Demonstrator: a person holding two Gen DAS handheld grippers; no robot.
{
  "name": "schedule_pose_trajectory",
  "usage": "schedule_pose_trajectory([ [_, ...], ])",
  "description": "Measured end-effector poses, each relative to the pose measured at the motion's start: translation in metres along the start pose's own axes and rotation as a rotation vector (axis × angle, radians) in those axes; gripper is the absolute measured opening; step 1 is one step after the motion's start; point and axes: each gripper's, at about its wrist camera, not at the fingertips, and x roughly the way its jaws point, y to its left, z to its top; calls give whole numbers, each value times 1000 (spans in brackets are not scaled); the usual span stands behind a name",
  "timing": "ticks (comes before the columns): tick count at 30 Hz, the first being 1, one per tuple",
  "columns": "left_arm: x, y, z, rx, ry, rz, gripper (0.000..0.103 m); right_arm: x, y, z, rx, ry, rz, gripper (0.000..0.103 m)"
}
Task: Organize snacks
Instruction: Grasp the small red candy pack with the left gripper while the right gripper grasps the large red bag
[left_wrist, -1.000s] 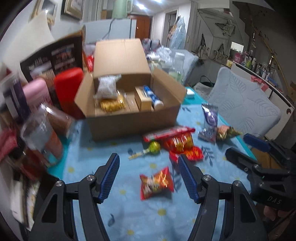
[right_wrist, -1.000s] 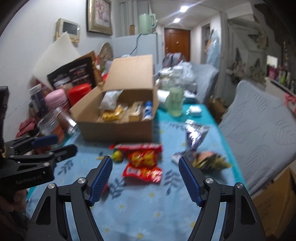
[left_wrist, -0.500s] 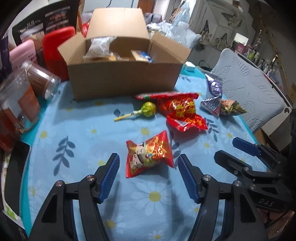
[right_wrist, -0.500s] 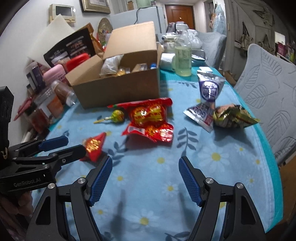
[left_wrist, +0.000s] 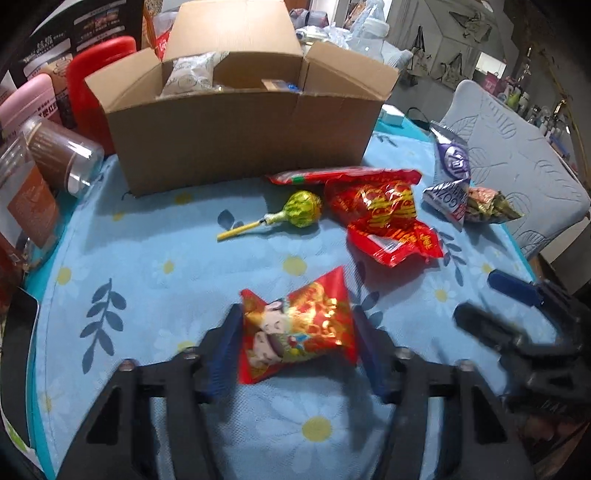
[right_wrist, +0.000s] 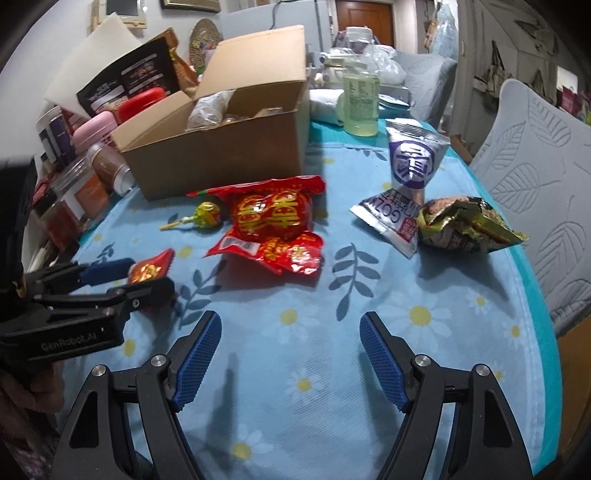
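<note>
1. A cluttered room frames the surface (left_wrist: 155, 258), laid with soft blue cloth printed with daisies and leaves.
2. The open cardboard box (left_wrist: 240, 136) at its far side, stiff and matte, already holds snacks.
3. The right gripper (right_wrist: 290, 356) hangs spread over bare cloth, its jaws widening, nothing between them.
4. The left gripper (left_wrist: 295, 349) is closing round the small red foil packet (left_wrist: 299, 328), near the front edge. Better to squeeze gently: crinkly foil slips and puffs.
</note>
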Motion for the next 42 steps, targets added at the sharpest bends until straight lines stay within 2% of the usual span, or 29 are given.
schedule_pose_trajectory([
  [4,-9,5,2,-15,-22,-1,51,2,-4,7,8,-2,29,78],
  [7,-22,9,6,6,-70,52,51,5,0,16,1,-10,41,79],
  [9,-29,14,9,4,-90,66,51,7,3,22,-8,-13,35,83],
  [12,-35,24,13,-11,-113,97,51,14,8,35,-17,-16,45,84],
  [15,-35,35,17,-19,-118,130,51,26,13,47,-21,-4,69,84],
  [21,-33,54,22,-66,-116,127,51,56,29,68,-61,22,76,85],
  [23,-31,57,23,-75,-114,125,51,65,32,72,-73,37,57,86],
  [26,-27,60,23,-87,-100,116,51,83,33,75,-77,69,-17,86],
  [28,-24,62,21,-98,-87,111,51,93,32,74,-88,97,-20,86],
  [29,-22,63,21,-103,-79,105,51,97,32,73,-88,105,-13,86],
  [31,-19,63,18,-109,-66,99,51,94,33,70,-121,77,-20,74],
  [36,-24,59,12,-110,-62,94,52,80,32,61,-104,64,11,67],
  [42,-32,49,-2,-94,-53,77,51,59,28,38,-90,64,38,65],
])
